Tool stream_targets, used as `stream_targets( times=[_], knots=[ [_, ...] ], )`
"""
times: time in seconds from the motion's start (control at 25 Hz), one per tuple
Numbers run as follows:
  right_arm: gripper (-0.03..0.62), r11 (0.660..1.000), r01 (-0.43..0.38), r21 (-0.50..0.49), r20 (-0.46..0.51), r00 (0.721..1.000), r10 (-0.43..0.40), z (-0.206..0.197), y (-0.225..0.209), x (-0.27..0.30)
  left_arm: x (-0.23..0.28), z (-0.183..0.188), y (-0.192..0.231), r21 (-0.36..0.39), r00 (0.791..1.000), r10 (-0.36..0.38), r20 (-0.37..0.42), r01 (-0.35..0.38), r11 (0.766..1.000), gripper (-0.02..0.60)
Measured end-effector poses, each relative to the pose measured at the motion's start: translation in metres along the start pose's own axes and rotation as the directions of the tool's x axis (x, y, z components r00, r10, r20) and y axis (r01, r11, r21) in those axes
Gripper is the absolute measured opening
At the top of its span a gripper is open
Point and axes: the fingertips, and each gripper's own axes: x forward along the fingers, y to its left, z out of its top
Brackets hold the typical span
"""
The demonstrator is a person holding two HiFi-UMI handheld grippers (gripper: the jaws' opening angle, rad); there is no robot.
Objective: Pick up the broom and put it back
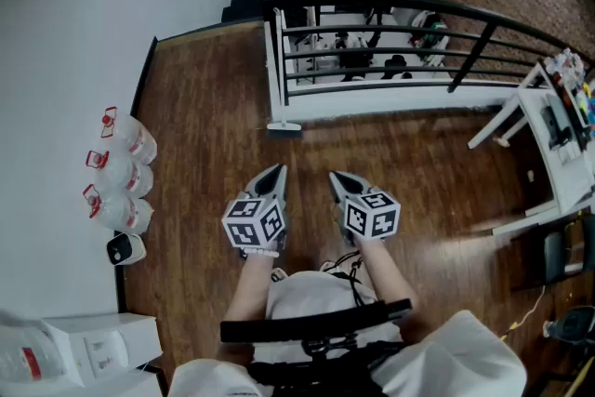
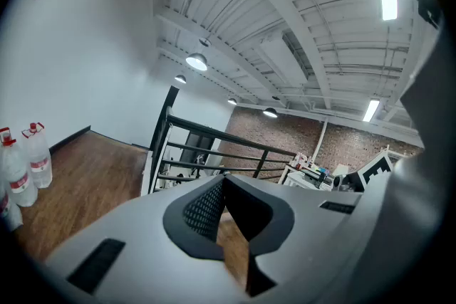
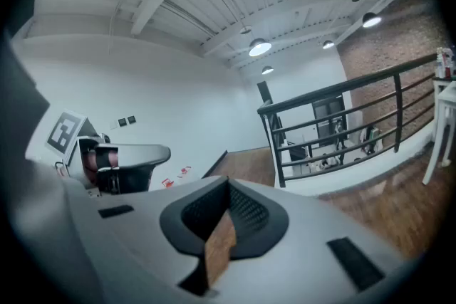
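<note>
Broom (image 1: 284, 127), or what looks like its pale head, is sitting on the wood floor (image 1: 204, 153) at the foot of the railing (image 1: 390, 14), well ahead of both grippers. Nothing is being held, so I think the pick-up is not yet begun or is already done. Reaching it would mean stepping closer and opening up. The left gripper (image 1: 277, 170) and right gripper (image 1: 337, 177) are pointing forward and a little down, side by side, fingers pressed together and empty.

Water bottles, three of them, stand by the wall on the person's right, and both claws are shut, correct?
Not quite: the head view shows the three water bottles by the wall on the person's left. The left claw and right claw are indeed shut.
</note>
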Motion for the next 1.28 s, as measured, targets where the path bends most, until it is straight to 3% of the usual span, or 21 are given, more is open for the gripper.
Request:
stream_targets(
  times=[0.48, 0.8, 1.0, 1.28],
  knots=[
    [0.006, 0.999, -0.011, 0.043, 0.0, 1.0, 0.011, -0.011, -0.059, -0.025, 0.028, -0.016, -0.039, 0.034, 0.999, 0.048, 0.01, -0.049, 0.998, -0.006],
    [0.007, 0.998, -0.009, 0.06, -0.006, 1.0, 0.009, -0.01, -0.091, -0.009, 0.061, -0.021, -0.03, 0.04, 0.998, 0.067, -0.012, -0.066, 0.997, -0.006],
    [0.006, 0.999, -0.002, 0.05, 0.0, 1.0, 0.002, 0.011, -0.11, 0.024, 0.1, -0.006, -0.009, 0.046, 0.998, 0.054, -0.016, -0.054, 0.998, -0.006],
    [0.007, 0.997, 0.037, 0.063, 0.0, 0.999, -0.037, 0.049, -0.147, 0.114, 0.18, 0.04, 0.063, 0.037, 0.999, 0.039, -0.019, -0.038, 0.999, -0.006]
  ],
)
